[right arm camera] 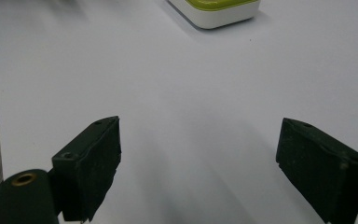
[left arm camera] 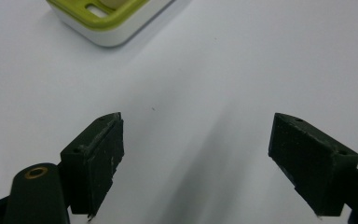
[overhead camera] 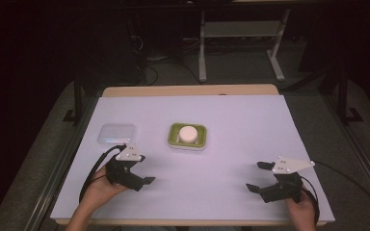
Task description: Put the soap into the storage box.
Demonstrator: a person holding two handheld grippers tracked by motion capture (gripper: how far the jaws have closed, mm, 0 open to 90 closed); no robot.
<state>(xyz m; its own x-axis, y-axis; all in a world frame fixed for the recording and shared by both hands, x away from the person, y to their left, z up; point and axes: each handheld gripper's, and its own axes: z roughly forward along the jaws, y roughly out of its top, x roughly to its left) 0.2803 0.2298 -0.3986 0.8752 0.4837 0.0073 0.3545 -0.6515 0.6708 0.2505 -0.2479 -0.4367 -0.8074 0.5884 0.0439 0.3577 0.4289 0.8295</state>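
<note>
On white surface (overhead camera: 231, 159), start of work by the look — left tool (overhead camera: 136, 169) and right tool (overhead camera: 259, 176) wide open, empty; green tray (overhead camera: 187, 135) with white block (overhead camera: 188, 133) at 12 o'clock — next, likely reach forward.

- High view: the white table sheet (overhead camera: 231, 144) glows evenly, the room behind sinks into near-black.
- Gripper views: soft double shadows trail beneath the jaws.
- Close black jaw pads look slightly blurred, grainy.
</note>
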